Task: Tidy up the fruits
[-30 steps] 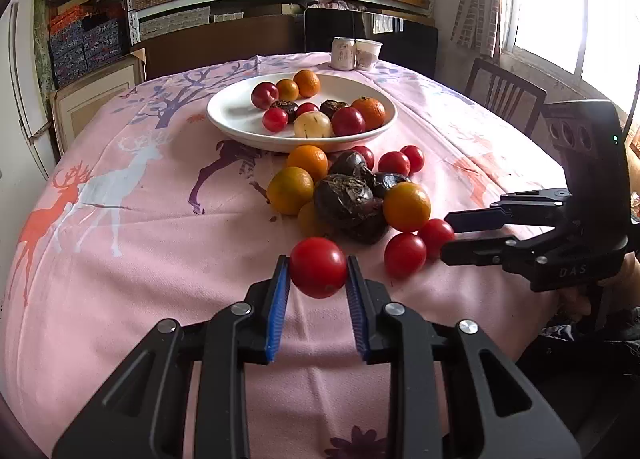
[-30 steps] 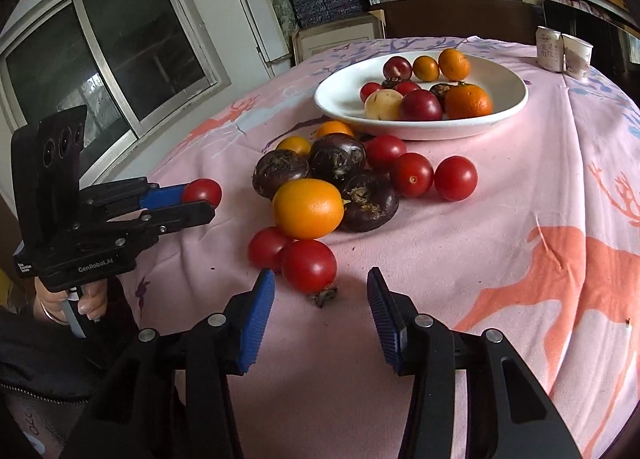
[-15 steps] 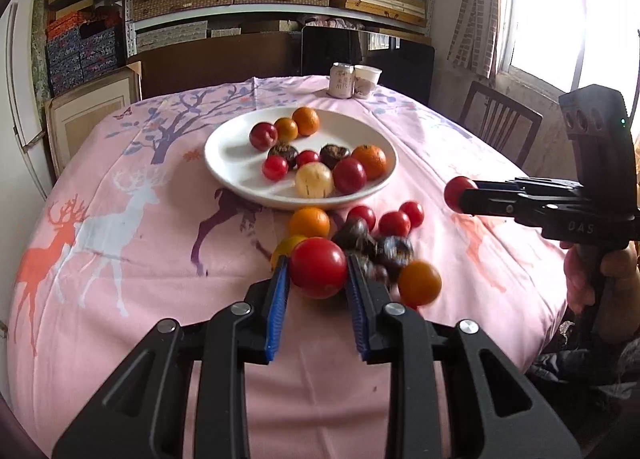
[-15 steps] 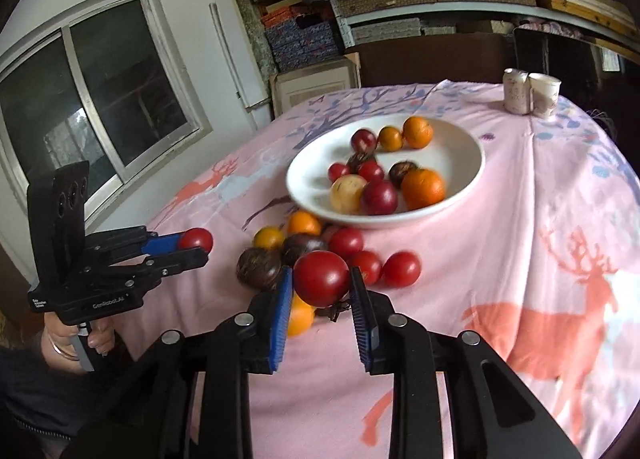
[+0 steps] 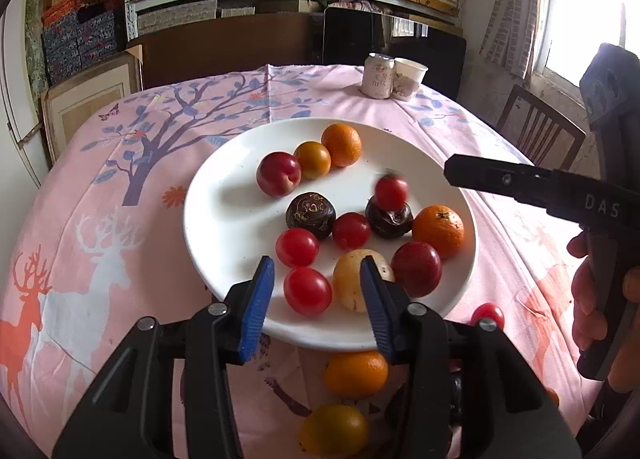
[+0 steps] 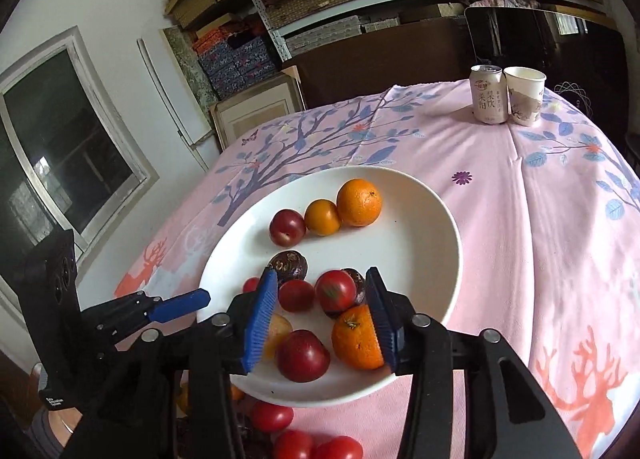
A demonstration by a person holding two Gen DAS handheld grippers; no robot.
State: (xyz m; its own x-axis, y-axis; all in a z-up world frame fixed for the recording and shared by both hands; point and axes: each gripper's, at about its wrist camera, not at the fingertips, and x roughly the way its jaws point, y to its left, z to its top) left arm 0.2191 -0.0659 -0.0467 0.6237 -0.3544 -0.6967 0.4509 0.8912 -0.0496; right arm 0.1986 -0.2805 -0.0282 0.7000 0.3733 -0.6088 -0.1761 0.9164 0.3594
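A white plate (image 5: 224, 195) on the pink tablecloth holds oranges, plums, dark passion fruits and red tomatoes. My left gripper (image 5: 316, 299) is open over the plate's near rim, with a red tomato (image 5: 307, 291) lying on the plate between its fingers. My right gripper (image 6: 322, 313) is open above the plate; a blurred red tomato (image 6: 335, 291) sits free between its fingers, over a dark fruit. That tomato also shows in the left wrist view (image 5: 391, 191), blurred. The right gripper shows there from the side (image 5: 520, 183).
Loose fruit lies on the cloth before the plate: oranges (image 5: 355, 374), tomatoes (image 6: 272, 415). A can (image 5: 377, 75) and a paper cup (image 5: 409, 79) stand at the table's far edge. A chair (image 5: 540, 127) stands at right. Shelves fill the back wall.
Both grippers moved forward over the plate and opened. Each let go of its red tomato; the left one's lies on the plate, the right one's is blurred in motion.
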